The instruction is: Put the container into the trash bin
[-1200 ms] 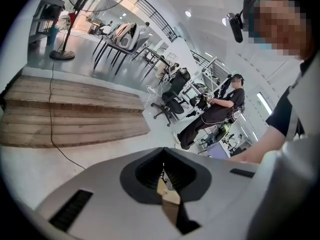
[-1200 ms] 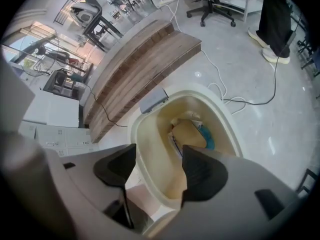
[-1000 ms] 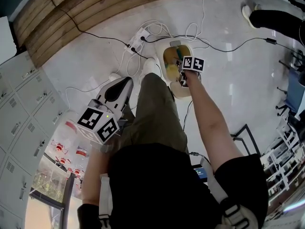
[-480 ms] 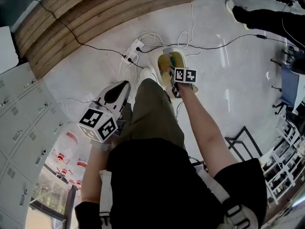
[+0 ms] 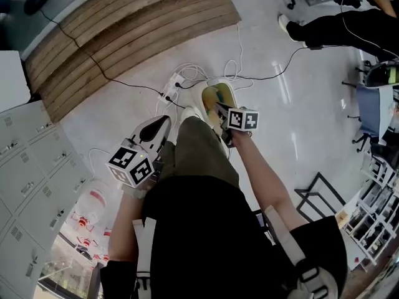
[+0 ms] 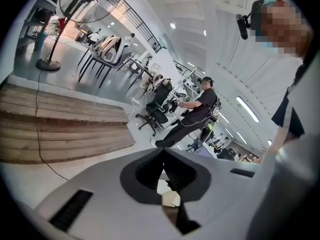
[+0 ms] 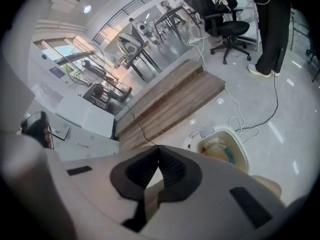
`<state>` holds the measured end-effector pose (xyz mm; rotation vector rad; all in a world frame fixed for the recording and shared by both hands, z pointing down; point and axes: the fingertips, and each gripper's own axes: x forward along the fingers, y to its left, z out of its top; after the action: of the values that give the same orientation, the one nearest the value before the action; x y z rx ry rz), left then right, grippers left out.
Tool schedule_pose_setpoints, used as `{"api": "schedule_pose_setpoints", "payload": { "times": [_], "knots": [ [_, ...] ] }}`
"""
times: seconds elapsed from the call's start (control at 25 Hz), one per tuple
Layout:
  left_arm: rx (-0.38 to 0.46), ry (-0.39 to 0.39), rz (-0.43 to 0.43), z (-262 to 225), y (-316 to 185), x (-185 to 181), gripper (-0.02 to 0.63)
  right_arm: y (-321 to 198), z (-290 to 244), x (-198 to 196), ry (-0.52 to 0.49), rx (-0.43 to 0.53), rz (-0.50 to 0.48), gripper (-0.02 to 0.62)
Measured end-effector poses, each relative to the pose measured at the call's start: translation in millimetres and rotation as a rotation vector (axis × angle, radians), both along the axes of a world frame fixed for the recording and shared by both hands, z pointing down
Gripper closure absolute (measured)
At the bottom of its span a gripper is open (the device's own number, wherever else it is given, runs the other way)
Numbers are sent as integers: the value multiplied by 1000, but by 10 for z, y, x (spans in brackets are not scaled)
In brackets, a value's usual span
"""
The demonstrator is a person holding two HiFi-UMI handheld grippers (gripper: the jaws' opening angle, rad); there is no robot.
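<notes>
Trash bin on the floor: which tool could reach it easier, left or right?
Right, probably. The right tool hangs over the trash bin, and its own view shows the bin's opening just below. The left tool sits off to the side of it.

A cream, open-topped trash bin stands upright on the pale glossy floor near a low wooden step, with yellowish and teal contents visible inside.
</notes>
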<state>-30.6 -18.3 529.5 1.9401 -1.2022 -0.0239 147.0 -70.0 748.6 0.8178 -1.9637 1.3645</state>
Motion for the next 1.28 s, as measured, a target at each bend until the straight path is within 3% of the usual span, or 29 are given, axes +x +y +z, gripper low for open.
{"api": "schedule_pose_setpoints", "payload": {
  "times": [0.36, 0.76, 1.04, 1.28],
  "knots": [
    [108, 35, 22, -474, 3, -208, 598, 23, -1232, -315, -145, 185, 2, 580],
    [251, 17, 99, -1077, -76, -350, 598, 64, -2472, -659, -215, 427, -48, 580],
    [340, -45, 153, -1479, -44, -451, 598, 255, -3153, -860, -249, 574, -63, 580],
    [434, -147, 181, -1762, 36, -514, 598, 368, -3662, -933, -263, 705, -62, 579]
  ]
}}
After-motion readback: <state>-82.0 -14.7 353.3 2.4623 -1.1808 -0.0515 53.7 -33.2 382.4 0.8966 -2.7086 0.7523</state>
